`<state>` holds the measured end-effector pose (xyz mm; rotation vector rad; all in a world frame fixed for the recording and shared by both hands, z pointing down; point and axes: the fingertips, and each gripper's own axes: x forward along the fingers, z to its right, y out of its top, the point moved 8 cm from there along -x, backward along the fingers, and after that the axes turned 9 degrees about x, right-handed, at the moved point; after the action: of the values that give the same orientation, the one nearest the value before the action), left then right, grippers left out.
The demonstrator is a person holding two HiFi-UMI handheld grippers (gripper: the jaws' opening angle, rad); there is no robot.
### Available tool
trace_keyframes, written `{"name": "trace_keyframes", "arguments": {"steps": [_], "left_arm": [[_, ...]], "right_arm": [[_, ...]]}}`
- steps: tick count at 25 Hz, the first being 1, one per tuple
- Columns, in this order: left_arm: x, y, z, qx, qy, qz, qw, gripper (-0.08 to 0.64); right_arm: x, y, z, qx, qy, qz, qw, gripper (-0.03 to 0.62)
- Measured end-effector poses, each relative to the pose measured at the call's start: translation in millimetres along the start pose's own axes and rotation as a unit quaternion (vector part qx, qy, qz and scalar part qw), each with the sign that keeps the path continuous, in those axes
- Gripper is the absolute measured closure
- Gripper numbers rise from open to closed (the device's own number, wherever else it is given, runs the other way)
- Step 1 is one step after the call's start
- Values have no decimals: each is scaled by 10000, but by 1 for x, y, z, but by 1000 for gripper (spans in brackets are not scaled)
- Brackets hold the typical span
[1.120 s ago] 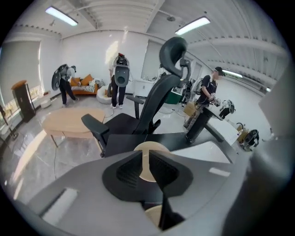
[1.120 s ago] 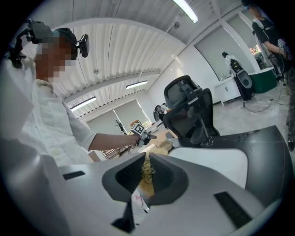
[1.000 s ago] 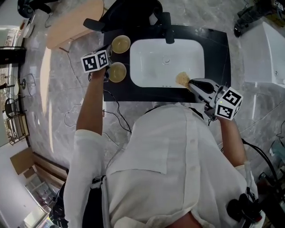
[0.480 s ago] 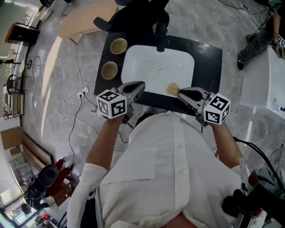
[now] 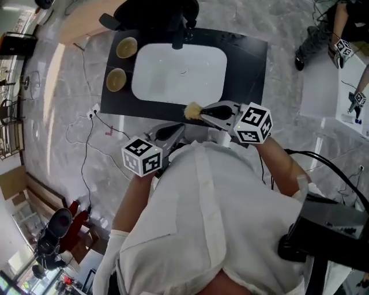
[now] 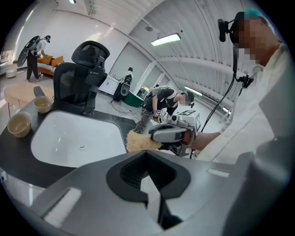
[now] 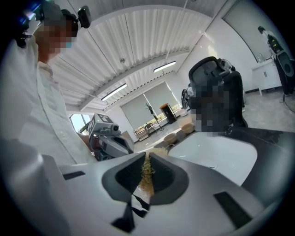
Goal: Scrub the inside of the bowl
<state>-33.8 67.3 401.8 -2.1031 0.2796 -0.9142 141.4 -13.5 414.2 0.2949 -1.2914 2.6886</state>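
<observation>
Two tan bowls stand empty on the black counter [image 5: 253, 63], left of the white sink [image 5: 179, 75]: a far bowl [image 5: 127, 47] [image 6: 43, 104] and a near bowl [image 5: 116, 79] [image 6: 19, 124]. My right gripper [image 5: 202, 113] [image 7: 147, 157] is shut on a tan fibrous scrubber [image 5: 192, 110] [image 6: 137, 140] [image 7: 147, 174] at the counter's front edge. My left gripper [image 5: 174, 131] [image 6: 147, 156] is shut with nothing in it. It hovers close to my body, just left of the right gripper and well away from both bowls.
A dark faucet [image 5: 176, 36] stands behind the sink, and a black office chair [image 5: 155, 14] beyond it. Cables [image 5: 95, 124] trail over the marble floor at left. A wooden table [image 5: 86, 26] is at the far left, and another person [image 5: 323, 34] crouches at the far right.
My left gripper has left the near bowl, shut its jaws and swung back toward my body, beside the right gripper. The right gripper with the scrubber drew back slightly to the counter's front edge.
</observation>
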Motion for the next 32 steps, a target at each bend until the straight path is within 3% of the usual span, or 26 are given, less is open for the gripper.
{"name": "trace_keyframes", "arguments": {"steps": [7, 15, 32], "left_arm": [[-13, 6, 17, -15, -222, 257, 9994, 555], [-47, 0, 14, -28, -105, 422, 9990, 555], [-115, -58, 7, -74, 46, 729, 9973, 555]], "right_arm": [[4, 3, -36, -74, -10, -69, 9999, 569], [26, 13, -69, -285, 34, -142, 9995, 569], [85, -12, -124, -558, 75, -262, 9981, 571]]}}
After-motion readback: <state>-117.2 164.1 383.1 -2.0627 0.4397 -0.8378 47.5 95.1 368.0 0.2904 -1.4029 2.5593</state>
